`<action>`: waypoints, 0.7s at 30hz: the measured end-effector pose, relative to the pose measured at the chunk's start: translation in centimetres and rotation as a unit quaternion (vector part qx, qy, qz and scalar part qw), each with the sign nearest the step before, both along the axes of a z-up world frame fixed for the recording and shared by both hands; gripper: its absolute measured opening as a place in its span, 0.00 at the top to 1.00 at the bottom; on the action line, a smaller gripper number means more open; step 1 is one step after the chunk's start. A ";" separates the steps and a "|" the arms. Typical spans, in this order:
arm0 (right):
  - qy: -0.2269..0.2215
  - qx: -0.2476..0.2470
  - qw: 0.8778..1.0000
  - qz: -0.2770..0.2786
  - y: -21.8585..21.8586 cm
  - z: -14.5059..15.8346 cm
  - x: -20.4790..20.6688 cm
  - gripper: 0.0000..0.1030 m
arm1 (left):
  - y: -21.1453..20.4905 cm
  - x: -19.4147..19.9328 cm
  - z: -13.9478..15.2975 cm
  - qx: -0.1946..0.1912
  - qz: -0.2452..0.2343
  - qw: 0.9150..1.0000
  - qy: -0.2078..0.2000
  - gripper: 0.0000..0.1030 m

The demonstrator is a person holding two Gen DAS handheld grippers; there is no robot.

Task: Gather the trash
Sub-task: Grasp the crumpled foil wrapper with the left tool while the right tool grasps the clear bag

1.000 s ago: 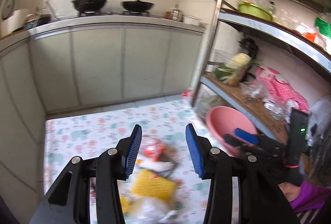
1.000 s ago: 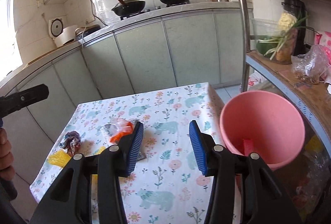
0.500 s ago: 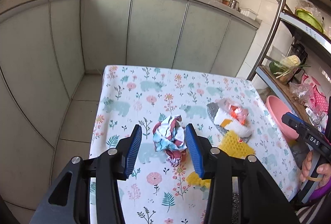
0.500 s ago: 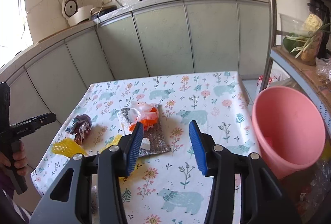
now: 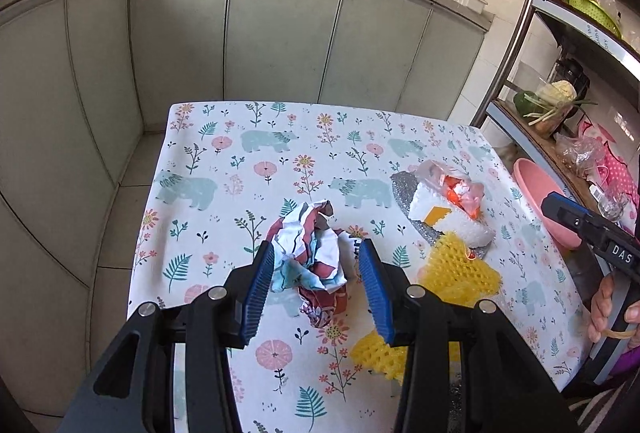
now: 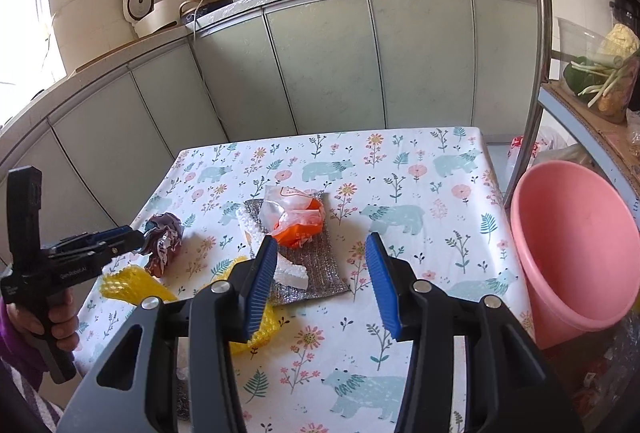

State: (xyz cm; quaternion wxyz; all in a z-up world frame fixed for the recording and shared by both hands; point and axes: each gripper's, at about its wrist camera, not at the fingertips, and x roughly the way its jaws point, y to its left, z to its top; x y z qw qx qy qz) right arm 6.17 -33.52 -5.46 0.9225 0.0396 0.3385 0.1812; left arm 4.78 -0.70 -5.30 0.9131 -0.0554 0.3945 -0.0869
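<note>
Left tongs [image 5: 316,287]: held apart around a crumpled printed wrapper [image 5: 310,257]; contact with the blue pads cannot be told.
Right tongs [image 6: 322,283]: released, nothing gripped, raised above the floral worktop [image 6: 400,173].
Right wrist view only: the pink bucket [image 6: 572,257] is shown whole at 3 o'clock off the worktop edge.
Left wrist view only: the wrapper's print is seen close.
Other trash: orange bag [image 6: 296,217] on a silver foil sheet [image 6: 316,273], white foam [image 5: 452,223], yellow foam netting [image 5: 460,269] at 3 o'clock of the wrapper.
</note>
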 end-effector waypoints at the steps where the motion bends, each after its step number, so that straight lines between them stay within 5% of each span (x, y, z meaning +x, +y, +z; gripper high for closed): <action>1: 0.001 0.002 1.000 0.001 0.1 0.0 0.0 0.54 | 0.1 0.1 -0.3 0.001 0.000 1.000 0.002 0.58; 4: 0.002 0.001 1.000 0.002 0.3 -0.1 0.2 0.54 | 0.3 0.2 -1.0 0.002 0.002 1.000 0.008 0.66; 6: 0.001 0.002 1.000 0.004 0.5 -0.1 0.2 0.54 | 0.7 0.2 -1.4 -0.004 0.004 1.000 0.013 0.80; 12: 0.001 -0.001 1.000 0.015 1.3 0.1 1.2 0.54 | 1.8 -0.3 -0.8 -0.019 0.014 1.000 -0.004 0.89; 13: 0.002 -0.003 1.000 0.017 1.5 0.1 1.5 0.54 | 1.9 -0.4 -0.7 -0.020 0.014 1.000 -0.006 0.97; 21: 0.022 -0.018 0.999 0.038 3.4 -1.0 4.0 0.54 | 2.8 -1.2 0.4 -0.031 0.016 0.999 -0.022 0.98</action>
